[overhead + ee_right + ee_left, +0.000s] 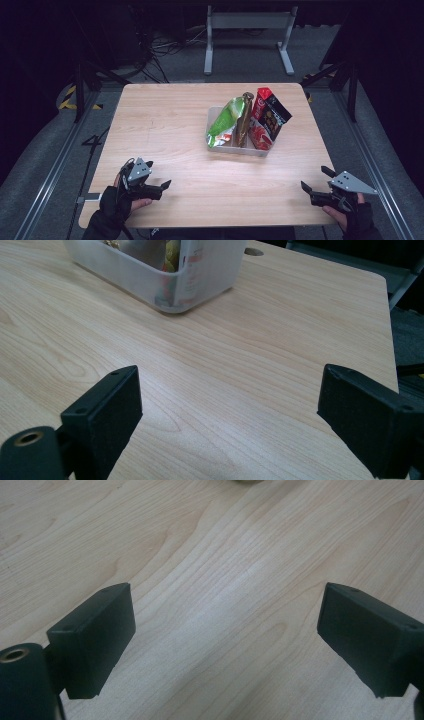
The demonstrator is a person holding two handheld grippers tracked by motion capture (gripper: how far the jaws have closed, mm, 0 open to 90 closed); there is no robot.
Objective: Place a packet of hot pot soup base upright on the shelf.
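Note:
A translucent plastic bin (216,116) stands right of the table's middle, holding a green snack bag (226,120), a brown-gold packet (245,117) and a red and black snack bag (267,117), all upright. My left gripper (159,185) rests at the table's near left corner, open, with bare wood between its jaws (225,630). At the near right edge my right gripper (316,182) is open too, with nothing between its jaws (227,405). In the right gripper view the bin (200,275) stands ahead, well apart from the jaws.
The wooden table (165,125) has bare surface on its left half and along the front. A grey metal frame (247,22) stands on the floor behind the table, with cables to its left. A round hole (254,251) marks the tabletop beyond the bin.

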